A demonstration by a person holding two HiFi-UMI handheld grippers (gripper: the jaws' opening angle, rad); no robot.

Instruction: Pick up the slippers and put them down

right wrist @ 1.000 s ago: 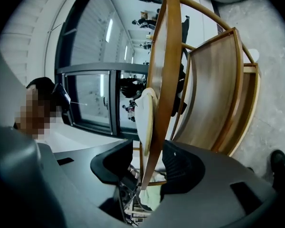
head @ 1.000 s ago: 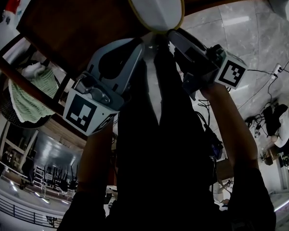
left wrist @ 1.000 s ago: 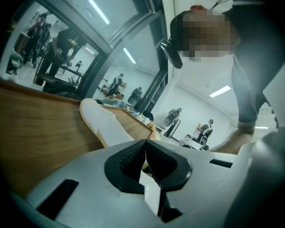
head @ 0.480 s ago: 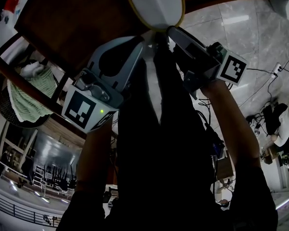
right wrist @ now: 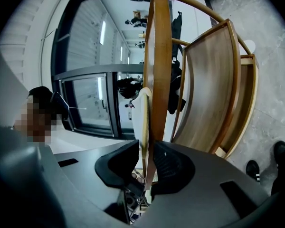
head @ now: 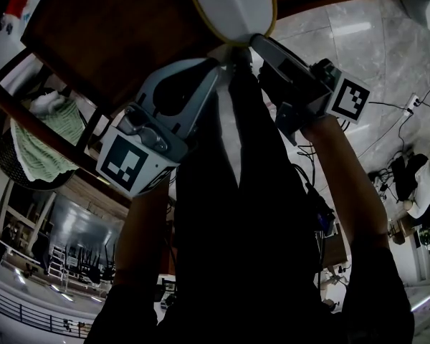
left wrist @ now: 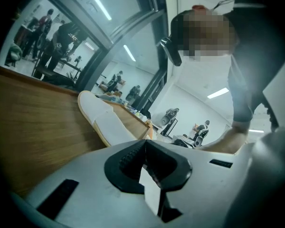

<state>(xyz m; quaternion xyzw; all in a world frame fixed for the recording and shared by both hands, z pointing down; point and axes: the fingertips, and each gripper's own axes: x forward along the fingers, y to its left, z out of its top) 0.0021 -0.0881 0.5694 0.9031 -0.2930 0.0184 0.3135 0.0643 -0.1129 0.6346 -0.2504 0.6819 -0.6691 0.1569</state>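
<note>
A white slipper [head: 233,6] with a tan rim lies on the dark wooden table [head: 107,34], its near end at the table's edge. My right gripper [head: 254,45] comes at that end from the right. In the right gripper view the slipper's [right wrist: 141,113] thin edge runs down between the pads of the right gripper [right wrist: 147,165], whose jaws have just been closing and now press on it. My left gripper [head: 222,57] meets the same end from the left. In the left gripper view the slipper [left wrist: 107,120] lies just beyond the left gripper [left wrist: 145,146], whose pad tips meet. Whether they nip the slipper is hidden.
A dark basket holding a green striped cloth [head: 39,149] sits left of the table. A wooden chair [right wrist: 213,89] stands to the right on the marble floor, with cables [head: 401,113] and the person's shoes [right wrist: 282,156] nearby. The table's edge [right wrist: 160,56] rises in front of the right gripper.
Both grippers have edged slightly upward in the head view, toward the slipper's near end. The right gripper's jaws look narrower around that end. The slipper has stayed on the table.
</note>
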